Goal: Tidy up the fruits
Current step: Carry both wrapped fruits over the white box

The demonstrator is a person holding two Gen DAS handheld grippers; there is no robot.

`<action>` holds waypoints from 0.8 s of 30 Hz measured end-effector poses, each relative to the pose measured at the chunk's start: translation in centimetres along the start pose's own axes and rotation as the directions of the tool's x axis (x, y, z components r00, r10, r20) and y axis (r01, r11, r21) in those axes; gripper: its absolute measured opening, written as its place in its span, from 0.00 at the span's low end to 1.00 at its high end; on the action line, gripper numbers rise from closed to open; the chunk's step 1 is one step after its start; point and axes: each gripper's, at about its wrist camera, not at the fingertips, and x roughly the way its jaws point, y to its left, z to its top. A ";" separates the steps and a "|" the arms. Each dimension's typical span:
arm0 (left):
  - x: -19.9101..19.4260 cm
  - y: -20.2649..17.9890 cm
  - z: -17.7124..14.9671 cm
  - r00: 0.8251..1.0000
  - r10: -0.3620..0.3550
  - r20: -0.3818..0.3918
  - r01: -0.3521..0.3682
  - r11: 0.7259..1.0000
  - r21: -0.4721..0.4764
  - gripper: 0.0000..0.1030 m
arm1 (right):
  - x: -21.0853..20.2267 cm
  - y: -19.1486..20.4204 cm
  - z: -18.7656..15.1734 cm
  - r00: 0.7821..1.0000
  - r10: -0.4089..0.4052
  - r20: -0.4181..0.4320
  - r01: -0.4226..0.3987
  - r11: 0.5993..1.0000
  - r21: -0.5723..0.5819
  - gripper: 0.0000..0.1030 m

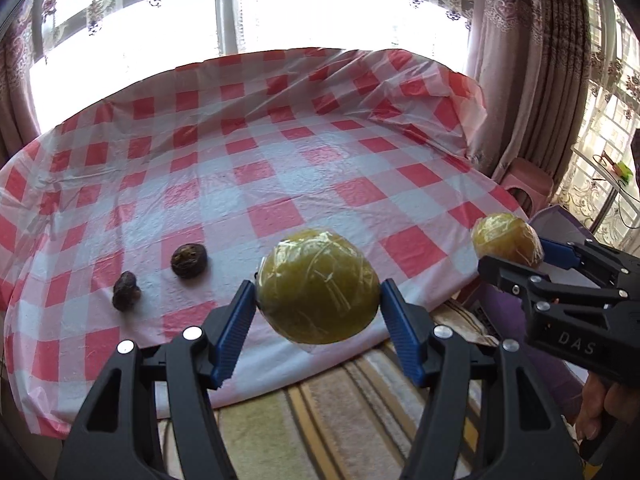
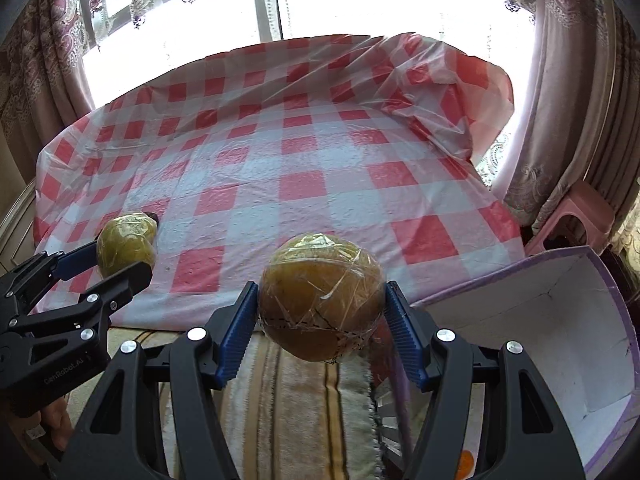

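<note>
A wrapped fruit (image 1: 318, 286) (image 2: 322, 296) sits clamped between each gripper's blue fingers (image 1: 236, 330) (image 2: 236, 334).

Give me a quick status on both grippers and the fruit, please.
Left gripper shut on a wrapped green fruit. Right gripper shut on a wrapped yellow-brown fruit. Two dark fruits on table. Box unobstructed.

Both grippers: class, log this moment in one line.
left gripper: shut on left fruit | right gripper: shut on right fruit | box: open
</note>
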 end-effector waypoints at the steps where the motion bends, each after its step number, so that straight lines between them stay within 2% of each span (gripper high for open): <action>1: 0.2 -1.1 0.2 1.000 -0.016 -0.002 0.016 1.000 0.020 0.62 | -0.2 -1.1 -0.2 1.000 -0.016 0.000 0.016 1.000 0.015 0.60; 7: 1.4 -8.0 0.7 0.993 -0.117 -0.021 0.119 0.983 0.139 0.62 | -1.3 -7.1 -1.3 0.994 -0.106 -0.019 0.107 0.990 0.091 0.60; 12: 2.5 -13.7 0.7 0.975 -0.216 -0.048 0.221 0.949 0.227 0.62 | -1.6 -11.7 -2.4 0.981 -0.187 -0.052 0.192 0.973 0.131 0.60; 16: 3.2 -18.3 0.2 0.956 -0.284 -0.077 0.294 0.900 0.321 0.62 | -1.4 -15.1 -3.2 0.962 -0.258 -0.093 0.270 0.951 0.150 0.60; 20: 4.7 -22.1 -0.5 0.928 -0.341 -0.152 0.373 0.845 0.383 0.62 | -0.6 -18.4 -4.0 0.937 -0.317 -0.148 0.340 0.927 0.162 0.60; 24: 5.7 -25.1 -1.5 0.903 -0.371 -0.216 0.429 0.782 0.453 0.62 | 0.8 -20.7 -4.5 0.905 -0.369 -0.212 0.398 0.910 0.116 0.60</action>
